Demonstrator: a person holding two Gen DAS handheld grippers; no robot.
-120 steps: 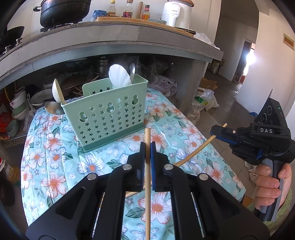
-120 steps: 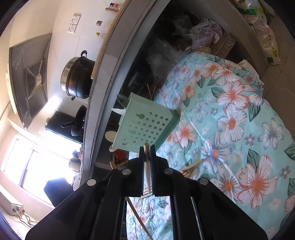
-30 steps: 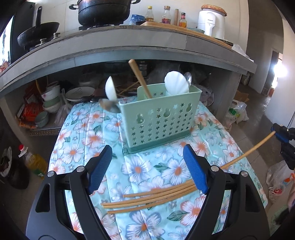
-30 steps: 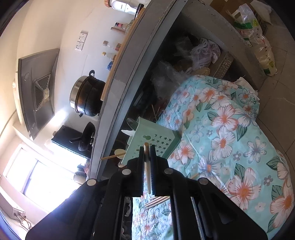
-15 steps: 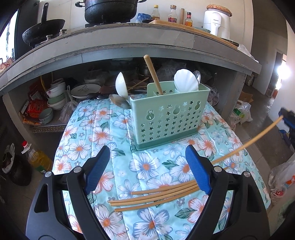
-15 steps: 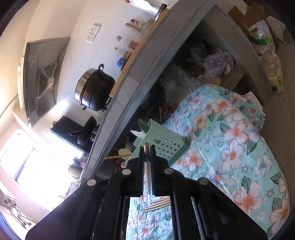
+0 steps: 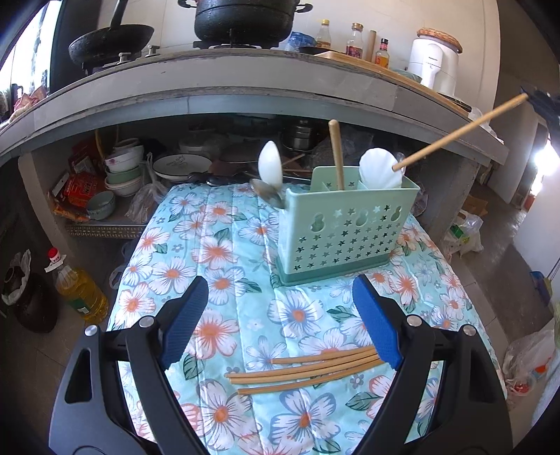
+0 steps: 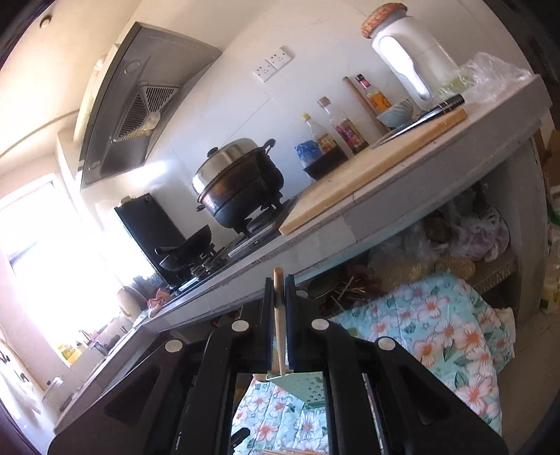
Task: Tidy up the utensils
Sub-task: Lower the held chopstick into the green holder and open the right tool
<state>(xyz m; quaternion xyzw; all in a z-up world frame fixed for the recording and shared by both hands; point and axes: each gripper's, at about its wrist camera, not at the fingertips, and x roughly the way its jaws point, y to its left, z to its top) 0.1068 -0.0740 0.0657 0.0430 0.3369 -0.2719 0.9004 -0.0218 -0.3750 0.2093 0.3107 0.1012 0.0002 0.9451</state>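
Note:
A mint-green utensil caddy [image 7: 346,231] stands on the floral table cloth [image 7: 217,252]. It holds one upright chopstick [image 7: 336,154] and two white spoons [image 7: 379,168]. Several loose chopsticks [image 7: 308,367] lie on the cloth just in front of my left gripper [image 7: 280,322], which is open and empty above them. My right gripper [image 8: 279,290] is shut on a chopstick [image 8: 279,308]. In the left wrist view the right gripper [image 7: 539,98] shows at the upper right edge, and its held chopstick [image 7: 458,131] slants down with its tip over the caddy's right end. The caddy [image 8: 304,385] shows below the right fingers.
A concrete counter [image 7: 245,80] behind the table carries a black pot [image 7: 245,17], a wok [image 7: 112,42], bottles and a white appliance [image 7: 434,59]. Bowls and plates [image 7: 126,171] fill the shelf under it. An oil bottle [image 7: 78,290] stands on the floor at left, bags [image 7: 462,231] at right.
My right gripper has risen and rolled with its chopstick, whose tip moved from the table's right side up to the caddy's top. The left gripper stayed open and shifted slightly.

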